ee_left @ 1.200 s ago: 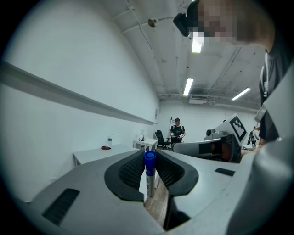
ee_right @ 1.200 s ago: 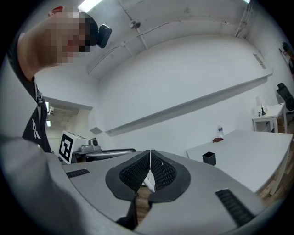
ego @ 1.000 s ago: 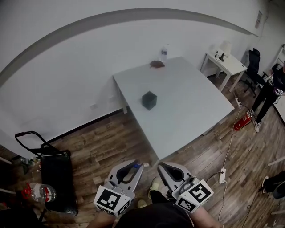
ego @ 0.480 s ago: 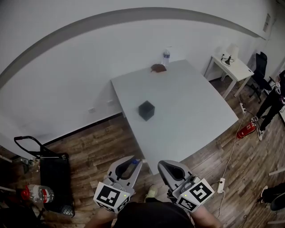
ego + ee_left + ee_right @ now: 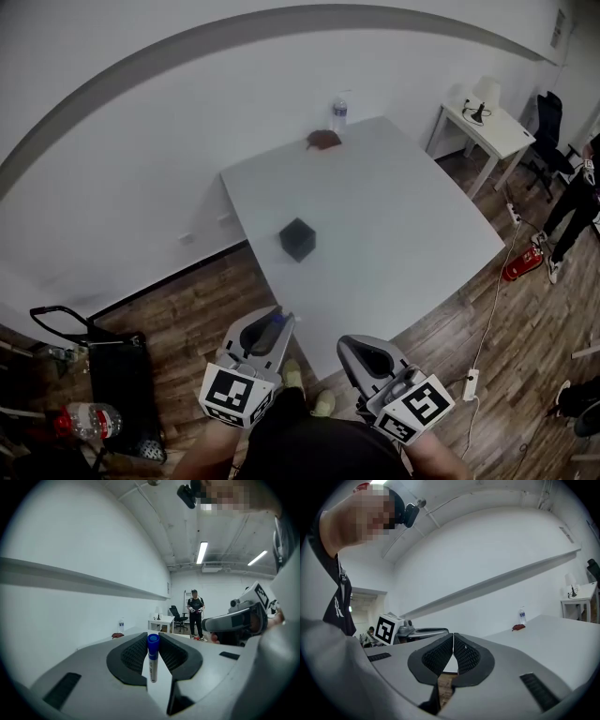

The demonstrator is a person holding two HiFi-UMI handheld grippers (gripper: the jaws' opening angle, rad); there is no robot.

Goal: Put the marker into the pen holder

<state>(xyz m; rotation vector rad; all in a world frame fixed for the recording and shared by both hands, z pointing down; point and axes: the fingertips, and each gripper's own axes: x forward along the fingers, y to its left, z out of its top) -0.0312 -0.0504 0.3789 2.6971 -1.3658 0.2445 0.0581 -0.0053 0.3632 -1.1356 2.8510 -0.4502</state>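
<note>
My left gripper (image 5: 273,327) (image 5: 153,645) is shut on a white marker (image 5: 153,660) with a blue cap (image 5: 277,320), which stands upright between the jaws. My right gripper (image 5: 360,352) (image 5: 453,644) is shut with nothing between its jaws. Both hang low over the wooden floor, short of the near corner of the white table (image 5: 412,234). The pen holder (image 5: 297,239), a small black cube-shaped box, stands on the table near its left edge, well ahead of both grippers.
A water bottle (image 5: 339,112) and a reddish-brown object (image 5: 322,140) sit at the table's far corner. A small white side table (image 5: 483,127) with a lamp, an office chair (image 5: 546,117) and a person (image 5: 574,192) are at the right. A black cart (image 5: 112,361) stands at the left.
The view has drawn closer to the table, which now sits nearer and lower in the frame. Both grippers keep their hold and their place relative to the body.
</note>
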